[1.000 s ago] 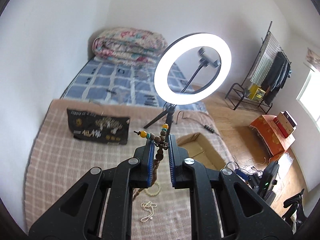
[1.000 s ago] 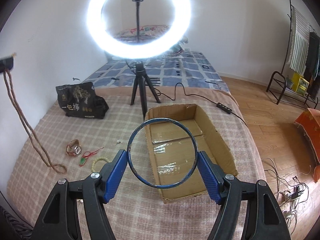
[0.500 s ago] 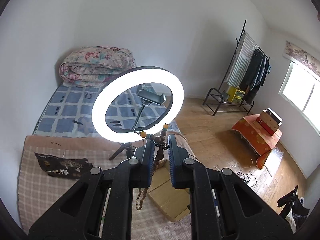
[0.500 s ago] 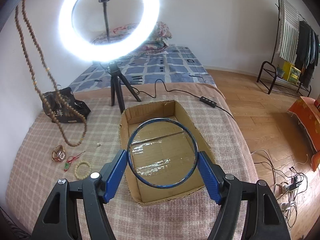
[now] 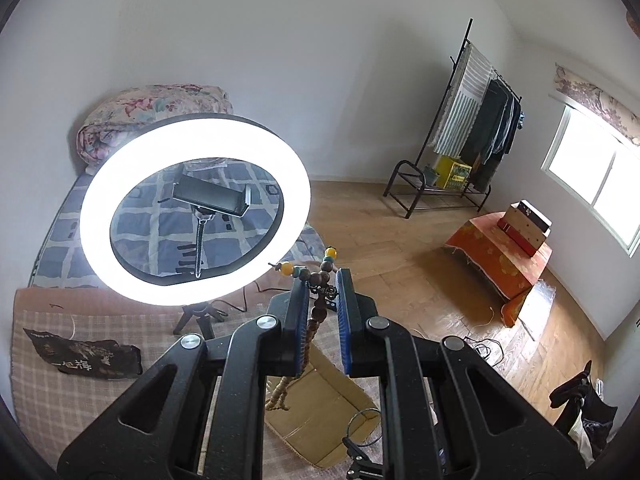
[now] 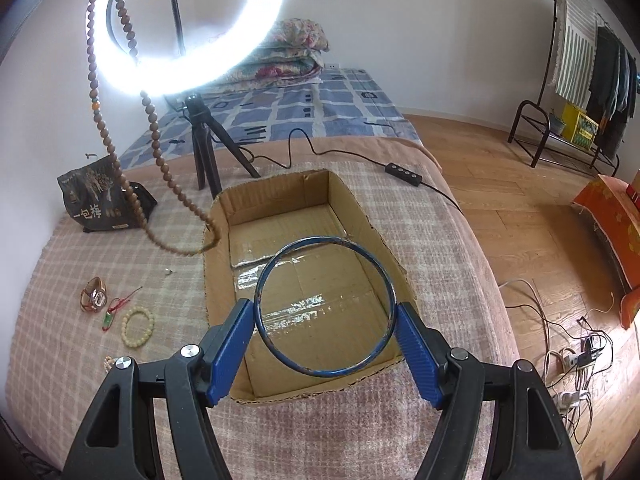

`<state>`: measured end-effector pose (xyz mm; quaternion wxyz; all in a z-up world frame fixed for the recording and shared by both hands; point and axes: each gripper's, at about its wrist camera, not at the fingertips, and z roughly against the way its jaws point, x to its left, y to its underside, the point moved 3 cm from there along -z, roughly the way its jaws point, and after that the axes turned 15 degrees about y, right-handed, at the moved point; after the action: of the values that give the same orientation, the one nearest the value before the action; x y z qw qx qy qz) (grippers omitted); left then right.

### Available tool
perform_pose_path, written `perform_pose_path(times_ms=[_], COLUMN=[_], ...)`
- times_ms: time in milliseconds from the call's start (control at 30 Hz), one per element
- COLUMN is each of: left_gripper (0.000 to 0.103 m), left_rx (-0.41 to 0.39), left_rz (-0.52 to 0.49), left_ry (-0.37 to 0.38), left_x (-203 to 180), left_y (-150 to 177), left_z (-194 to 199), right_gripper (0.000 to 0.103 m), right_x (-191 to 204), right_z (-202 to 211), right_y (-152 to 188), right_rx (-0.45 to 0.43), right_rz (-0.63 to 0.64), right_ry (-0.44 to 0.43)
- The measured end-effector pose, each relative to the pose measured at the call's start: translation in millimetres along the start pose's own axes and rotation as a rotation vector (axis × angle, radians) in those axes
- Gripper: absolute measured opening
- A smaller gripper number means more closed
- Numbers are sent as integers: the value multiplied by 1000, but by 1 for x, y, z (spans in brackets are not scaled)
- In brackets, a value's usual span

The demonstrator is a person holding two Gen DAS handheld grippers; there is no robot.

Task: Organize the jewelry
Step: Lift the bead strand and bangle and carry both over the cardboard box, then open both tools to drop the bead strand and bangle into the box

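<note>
Since a sec ago the left tongs [image 5: 322,284] have swung w/ the bead necklace [image 6: 160,152] off the left side of the bed [image 6: 120,420] & over toward the cardboard box [image 6: 356,208]; its low loop, which hung near the bed's left edge, now dangles right at the box's left wall, partly over the rim. The right tongs [image 6: 325,322] have closed in on the box too, w/ the blue bangle [image 6: 325,308] now over the box floor. Judgement: both pieces are nearly at drop-off, neither is inside yet, box looks empty. Left tongs: pressed nearly together, pinching the necklace near its coloured beads, strand hanging below; held high, tilted moderately down, level w/ the ring light [image 5: 195,210]. Right tongs: spread wide, pads bearing on the bangle's opposite sides, pointed steeply down at the box. A watch [image 6: 94,298], a cream bead bracelet [image 6: 138,326] & a red-cord charm [image 6: 114,308] lie on the bed left of the box, untouched.
</note>
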<state>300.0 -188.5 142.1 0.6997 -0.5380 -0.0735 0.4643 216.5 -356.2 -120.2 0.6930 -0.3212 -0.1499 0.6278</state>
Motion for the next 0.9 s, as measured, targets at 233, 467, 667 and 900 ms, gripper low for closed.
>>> perform_pose_path(times_ms=[233,467,667,900], left_gripper=[12,12,12,12], left_rx=[54,142,214,274], left_rz=[14,8,-12,-25], left_ry=[-3,-51,-99,-133], left_x=[15,33,43,56], left_y=[19,53,84,110], left_z=[-42,-85,-115,-139], right_gripper=[73,73,73,74], right_x=[-11,-10,-9,-5], right_z=[-15,-32,-42,-48], right_y=[3,9,12,14], right_rx=[39,82,104,118], right_rz=[-39,-33,-32,-26], right_ry=[3,4,8,-7])
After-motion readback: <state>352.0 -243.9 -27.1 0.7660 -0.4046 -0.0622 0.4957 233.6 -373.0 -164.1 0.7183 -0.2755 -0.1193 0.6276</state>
